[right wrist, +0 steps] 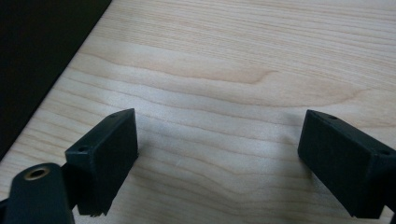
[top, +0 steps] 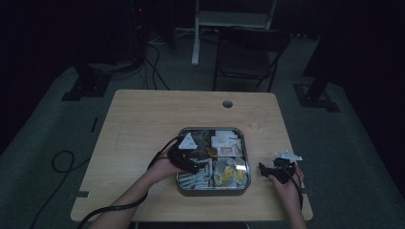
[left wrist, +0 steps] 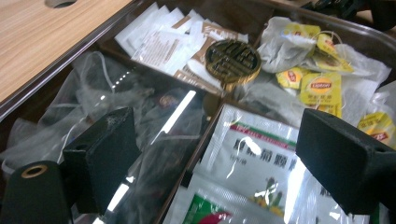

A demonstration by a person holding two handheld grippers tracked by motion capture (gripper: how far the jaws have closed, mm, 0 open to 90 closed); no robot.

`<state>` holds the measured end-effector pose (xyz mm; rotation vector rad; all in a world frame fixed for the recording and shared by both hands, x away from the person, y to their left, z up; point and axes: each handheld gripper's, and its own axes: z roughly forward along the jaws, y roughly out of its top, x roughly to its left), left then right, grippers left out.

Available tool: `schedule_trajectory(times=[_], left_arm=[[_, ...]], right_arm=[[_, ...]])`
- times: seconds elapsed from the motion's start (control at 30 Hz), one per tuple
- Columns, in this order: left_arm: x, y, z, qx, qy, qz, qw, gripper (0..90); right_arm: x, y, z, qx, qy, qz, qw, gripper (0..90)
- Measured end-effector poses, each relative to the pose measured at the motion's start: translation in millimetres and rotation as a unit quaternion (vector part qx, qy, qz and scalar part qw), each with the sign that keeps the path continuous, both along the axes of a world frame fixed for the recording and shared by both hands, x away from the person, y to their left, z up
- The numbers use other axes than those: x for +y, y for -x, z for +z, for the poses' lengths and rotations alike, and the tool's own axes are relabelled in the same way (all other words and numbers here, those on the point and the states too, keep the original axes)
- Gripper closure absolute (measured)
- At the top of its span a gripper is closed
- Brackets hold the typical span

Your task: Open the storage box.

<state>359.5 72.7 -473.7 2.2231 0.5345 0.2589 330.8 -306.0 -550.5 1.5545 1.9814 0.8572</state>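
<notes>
1. Table (top: 143, 124) spreads in pale wood across the high view, its long side running from nine to three o'clock, and you sit at its six o'clock edge.

2. Tray (top: 244, 183), square and metal, sits on the table toward your side. A cross of dividers cuts it into four compartments, all stuffed with packets and tea bags.

3. Your left gripper (top: 188, 162) is already over the tray's nine o'clock side, while your right gripper (top: 271, 169) waits over bare wood just off the three o'clock rim. The left is plainly the nearer tool for any pick from the tray.

4. In the left gripper view, that left gripper (left wrist: 215, 154) has its jaws spread wide with nothing between them. In the right gripper view, your right gripper (right wrist: 217, 158) is likewise parted and empty, with bare wood beneath it.

5. White sachet (left wrist: 252, 163), printed with a red and green band, lies flat directly between the left jaws. Its long axis runs roughly from six to twelve o'clock in that view, so I judge that the jaws would close across its short width.

6. Yellow tea bags (left wrist: 320, 86) lie at two o'clock from the jaws.

7. Brass medallion (left wrist: 233, 63), round and patterned, rests at twelve o'clock, where the dividers cross.
</notes>
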Motion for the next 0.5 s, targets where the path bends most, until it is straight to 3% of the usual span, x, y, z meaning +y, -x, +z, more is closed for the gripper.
schedule_trajectory(times=[0.27,0.5], left_arm=[[-20.7,-7.2,0.1,0.008,0.004,-0.013,0.9999,16.1],[-29.2,-15.3,0.5,0.011,0.000,-0.012,0.9999,30.1]], right_arm=[[0.0,0.0,0.0,0.000,0.000,0.000,1.0000,11.7],[0.0,0.0,0.0,0.000,-0.001,0.000,1.0000,11.7]])
